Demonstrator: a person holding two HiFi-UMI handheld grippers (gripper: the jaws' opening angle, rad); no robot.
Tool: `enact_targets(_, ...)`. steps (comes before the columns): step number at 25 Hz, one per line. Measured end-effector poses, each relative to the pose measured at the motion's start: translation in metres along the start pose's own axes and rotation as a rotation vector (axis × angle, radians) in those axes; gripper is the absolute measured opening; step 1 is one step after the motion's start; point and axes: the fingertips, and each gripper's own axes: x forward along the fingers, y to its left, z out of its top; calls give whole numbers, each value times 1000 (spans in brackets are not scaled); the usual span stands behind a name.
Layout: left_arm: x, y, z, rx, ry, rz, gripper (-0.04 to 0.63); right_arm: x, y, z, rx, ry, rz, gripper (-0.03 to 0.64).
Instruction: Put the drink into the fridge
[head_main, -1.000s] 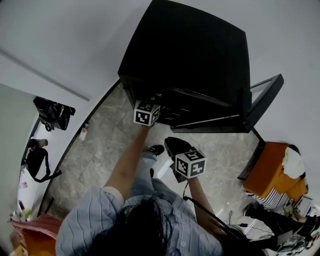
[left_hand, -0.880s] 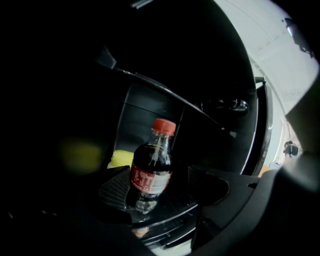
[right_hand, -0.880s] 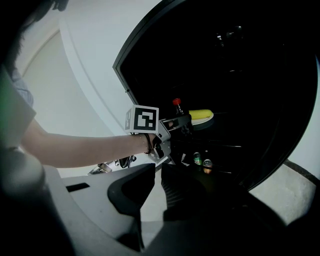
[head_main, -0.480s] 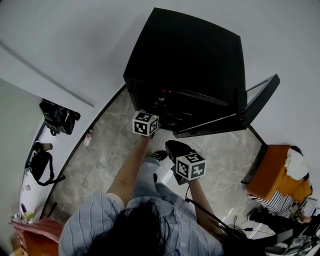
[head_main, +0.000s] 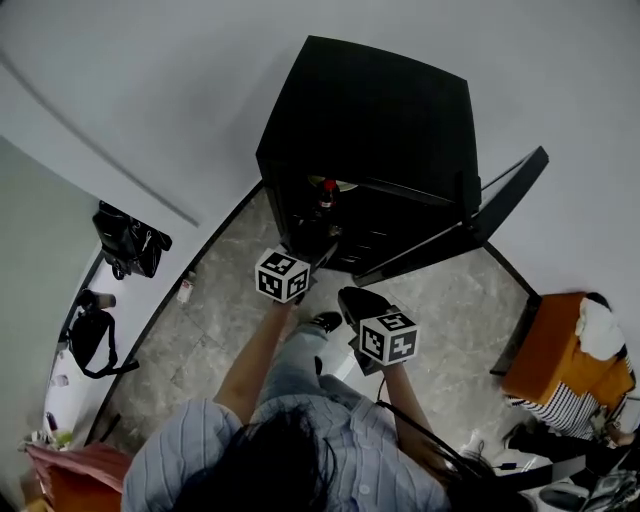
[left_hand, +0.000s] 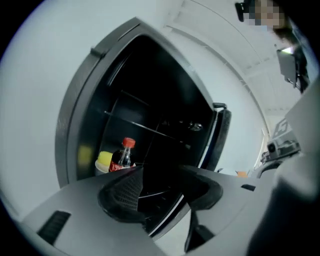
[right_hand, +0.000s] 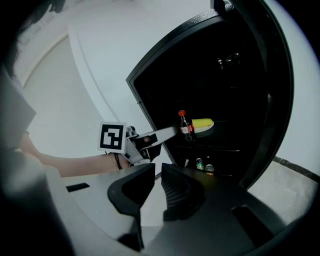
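The person's left arm (head_main: 252, 352) is stretched out straight toward the fridge (head_main: 380, 110). It carries the left tongs (left_hand: 162, 189) up to the fridge's open front, tips aimed at the upper shelf. Their jaws stand apart and are closing, with nothing between them but a view of the dark interior. The right arm is bent and kept nearer the body, so the right tongs (right_hand: 157, 187) hang farther back from the fridge, in front of its opening. Their jaws are clenched to a slim gap and hold nothing. The fridge door (head_main: 505, 200) is swung wide to the fridge's right side. The drink (right_hand: 186, 126), a dark bottle with a red cap and red label, stands upright on a shelf inside the fridge near the front edge. It is free of both tongs, with the left tips just short of it. Beside it on the same shelf, deeper in, lies a yellow item (right_hand: 202, 122) on a pale plate. On a shelf lower in the fridge sit two small round-topped containers (right_hand: 204, 165), too small to identify.
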Motion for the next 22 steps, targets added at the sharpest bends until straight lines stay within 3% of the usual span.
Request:
enact_targets(7,-48,-27,13,49,-17,53,229,-30,7,-7,6,-51,-14,48)
enact_targets(15,-116,-69,15,59,13,-22,229,-56,30,-26,-15,-89,-10,48)
enact_targets(19,-153,-86,13,132,46,3,229,-67,52,-34,-35,-120,13,48)
enact_targets(22,-178,-95,11,146,52,21,229,-74,68,-45,-62,-126,25,48)
